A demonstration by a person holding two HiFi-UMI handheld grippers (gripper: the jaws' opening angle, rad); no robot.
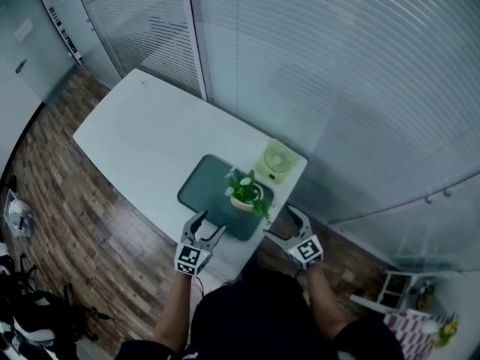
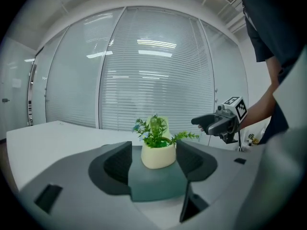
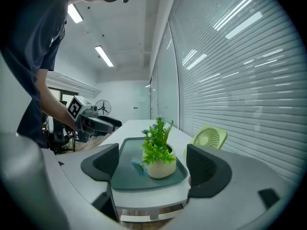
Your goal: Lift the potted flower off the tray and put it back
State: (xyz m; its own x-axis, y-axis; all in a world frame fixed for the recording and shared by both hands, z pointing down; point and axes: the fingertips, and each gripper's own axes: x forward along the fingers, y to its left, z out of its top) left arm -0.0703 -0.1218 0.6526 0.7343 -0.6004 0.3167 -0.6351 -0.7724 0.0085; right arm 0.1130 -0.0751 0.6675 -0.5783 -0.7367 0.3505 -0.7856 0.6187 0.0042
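A small potted flower (image 1: 246,192) in a cream pot stands upright on the dark green tray (image 1: 206,185), toward the tray's right end. The pot (image 2: 158,155) shows framed between the left jaws in the left gripper view, some way ahead of them. My left gripper (image 1: 205,227) is open at the tray's near edge, empty. My right gripper (image 1: 286,224) is open just off the table's right end, also empty. In the right gripper view the plant (image 3: 159,150) sits on the tray (image 3: 125,166) beyond the open jaws, and the left gripper (image 3: 91,121) hangs at the left.
A pale green desk fan (image 1: 277,160) lies on the white table (image 1: 150,141) just behind the tray. The right gripper (image 2: 221,120) appears at the right of the left gripper view. Glass walls with blinds stand behind the table; wood floor lies at the left.
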